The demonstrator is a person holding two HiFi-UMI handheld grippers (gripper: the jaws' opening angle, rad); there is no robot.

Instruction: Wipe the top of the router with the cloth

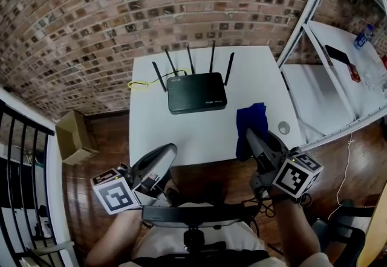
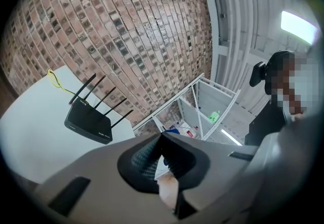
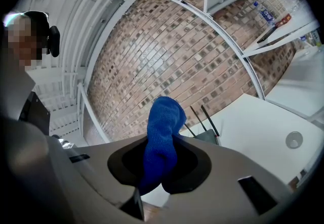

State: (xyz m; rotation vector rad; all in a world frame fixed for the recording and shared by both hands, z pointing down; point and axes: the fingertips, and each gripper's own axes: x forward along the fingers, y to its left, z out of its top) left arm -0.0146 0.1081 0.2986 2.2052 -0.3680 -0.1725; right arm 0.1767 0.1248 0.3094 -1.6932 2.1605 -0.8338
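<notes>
The router (image 1: 196,92) lies ahead-left of the right gripper (image 1: 253,139), which pinches the cloth (image 1: 250,116); the left gripper (image 1: 164,156) is closed, empty.

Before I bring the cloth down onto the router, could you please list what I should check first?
1. Cloth clamped in the right gripper: ok.
2. Router top free of other things: ok.
3. Cloth touching the router: not ok; it hangs short of it, over the near right part of the table.
4. Left gripper shut, empty, away from the router: ok.
5. Antennas stand at the back edge, off the top: ok.
6. Dust on the top: cannot tell.
</notes>
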